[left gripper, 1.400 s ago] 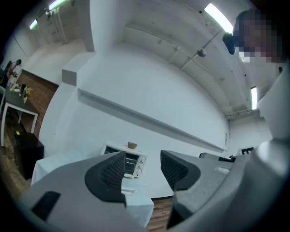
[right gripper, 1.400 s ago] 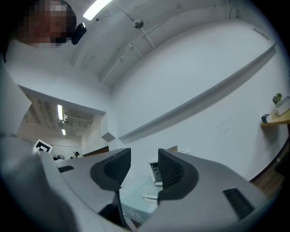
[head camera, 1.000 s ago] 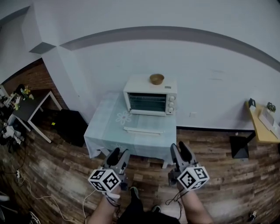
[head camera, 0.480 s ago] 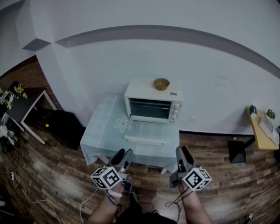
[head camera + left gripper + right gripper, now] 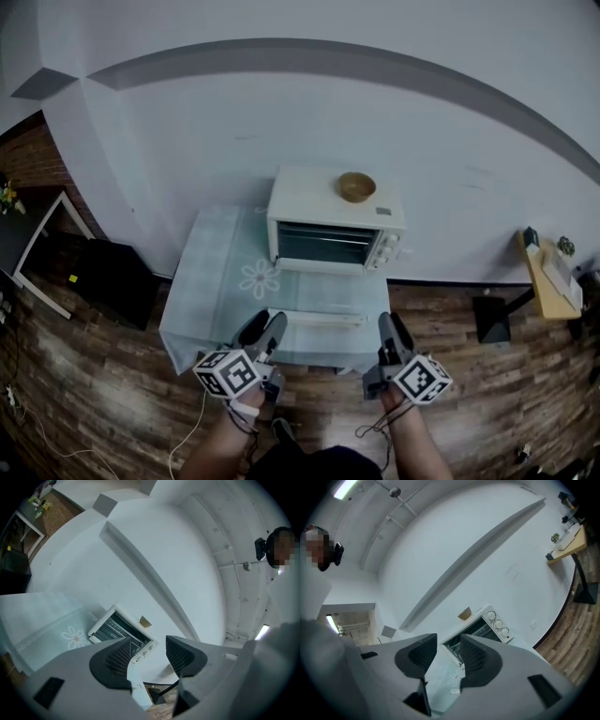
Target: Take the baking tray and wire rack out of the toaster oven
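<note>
Head view: left hand-held gripper point(image 5: 264, 326) and right hand-held gripper point(image 5: 391, 321) well short of oven point(image 5: 333, 225) on bench point(image 5: 211, 281); best approach level, square to its front.
Left gripper view: released, empty.
Right gripper view: apart, just been closing, nothing between.
Tray, rack: likely inside oven, unseen.
Bowl point(image 5: 356, 186): atop oven, looks empty.

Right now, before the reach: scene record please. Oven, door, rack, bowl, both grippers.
oven: on the table, front toward the person
door: looks open, folded down over the table
rack: wire bars show inside the oven; tray can't be made out
bowl: on top of the oven
left gripper: open, empty, well clear of the oven
right gripper: open, fingers have just been closing a little, nothing between them
</note>
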Demonstrator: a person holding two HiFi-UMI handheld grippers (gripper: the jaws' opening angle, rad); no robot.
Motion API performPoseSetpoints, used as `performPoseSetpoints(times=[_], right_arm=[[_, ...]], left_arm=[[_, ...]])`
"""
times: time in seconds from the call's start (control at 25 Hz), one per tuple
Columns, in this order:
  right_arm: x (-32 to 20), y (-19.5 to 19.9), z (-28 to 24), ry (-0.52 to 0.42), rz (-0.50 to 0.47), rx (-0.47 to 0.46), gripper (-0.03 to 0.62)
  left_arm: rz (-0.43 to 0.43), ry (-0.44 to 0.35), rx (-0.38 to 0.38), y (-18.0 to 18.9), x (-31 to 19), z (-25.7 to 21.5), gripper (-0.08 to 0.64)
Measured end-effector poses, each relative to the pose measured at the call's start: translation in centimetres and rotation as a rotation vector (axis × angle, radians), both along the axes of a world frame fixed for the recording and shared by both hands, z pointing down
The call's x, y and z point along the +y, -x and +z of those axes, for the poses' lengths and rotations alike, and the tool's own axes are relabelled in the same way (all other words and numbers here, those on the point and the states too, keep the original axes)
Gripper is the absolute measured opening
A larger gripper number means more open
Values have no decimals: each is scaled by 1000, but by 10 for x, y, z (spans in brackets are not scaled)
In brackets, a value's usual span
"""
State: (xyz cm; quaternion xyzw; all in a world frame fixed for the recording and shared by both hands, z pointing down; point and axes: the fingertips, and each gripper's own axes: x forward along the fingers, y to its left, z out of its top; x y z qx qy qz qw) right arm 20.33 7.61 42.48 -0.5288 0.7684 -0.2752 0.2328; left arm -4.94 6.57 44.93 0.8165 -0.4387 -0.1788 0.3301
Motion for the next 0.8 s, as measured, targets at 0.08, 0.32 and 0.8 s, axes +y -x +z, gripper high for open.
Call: performPoseSetpoints(times=[0.08,0.32,0.8], right_arm=[[-11,12,0,1,5,-39,153],[-40,31,-11,-34,-20,-81,153],[-121,26,18,-17,-41,-185,155]], left_arm=[[20,8,22,8,-15,4,225],[59,22,84,14,-49,8,225],[91,134,196,-10,-102,37,219]])
